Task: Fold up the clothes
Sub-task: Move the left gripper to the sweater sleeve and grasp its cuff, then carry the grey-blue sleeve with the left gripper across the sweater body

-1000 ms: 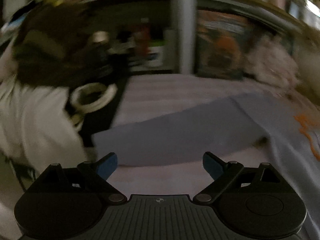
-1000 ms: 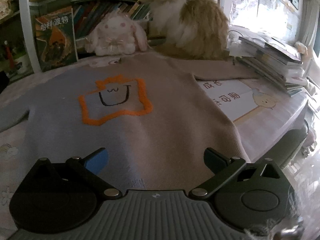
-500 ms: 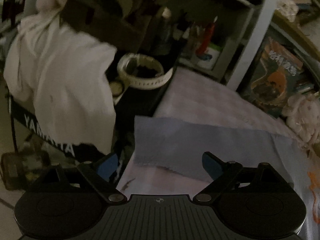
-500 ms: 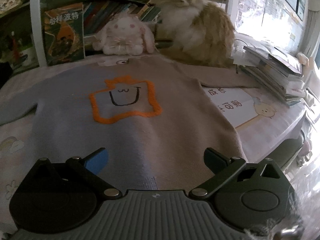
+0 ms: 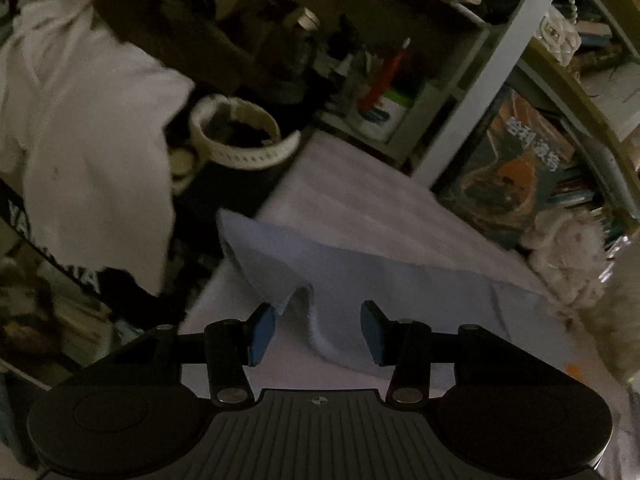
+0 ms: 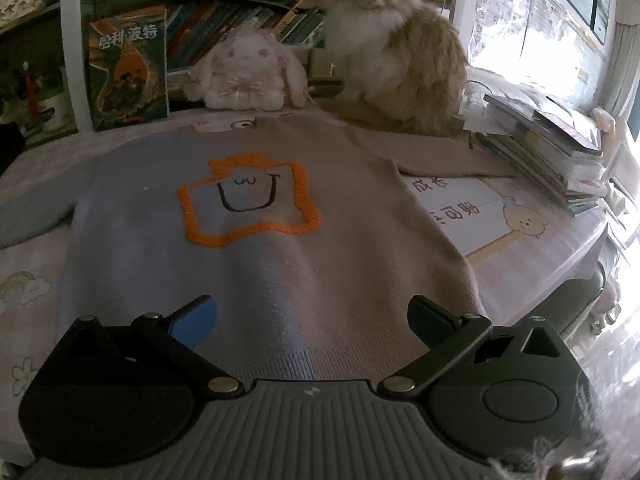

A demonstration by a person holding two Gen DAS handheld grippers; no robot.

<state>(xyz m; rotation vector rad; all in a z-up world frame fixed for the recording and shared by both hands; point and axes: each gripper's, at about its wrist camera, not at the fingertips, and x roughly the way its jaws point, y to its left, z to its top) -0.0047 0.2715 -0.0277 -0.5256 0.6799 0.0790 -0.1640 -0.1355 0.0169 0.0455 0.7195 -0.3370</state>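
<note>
One sweater (image 6: 256, 248) flat on pink tablecloth (image 6: 532, 264); bookshelf (image 6: 240, 28) behind. Left hand-held gripper (image 5: 318, 330) closing around sleeve (image 5: 296, 276); right hand-held gripper (image 6: 312, 320) spread.

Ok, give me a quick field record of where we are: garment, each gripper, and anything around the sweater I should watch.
garment: sweater, flat, front up, orange square design showing
left sleeve: cuff end bunched up between the left gripper's pads
left gripper: jaws closing on the cuff, one pad touching, not yet clamped
right gripper: open, over the hem, holding nothing
cat: sitting at the sweater's right shoulder
plush rabbit: behind the collar
stack of books: beyond the right sleeve
</note>
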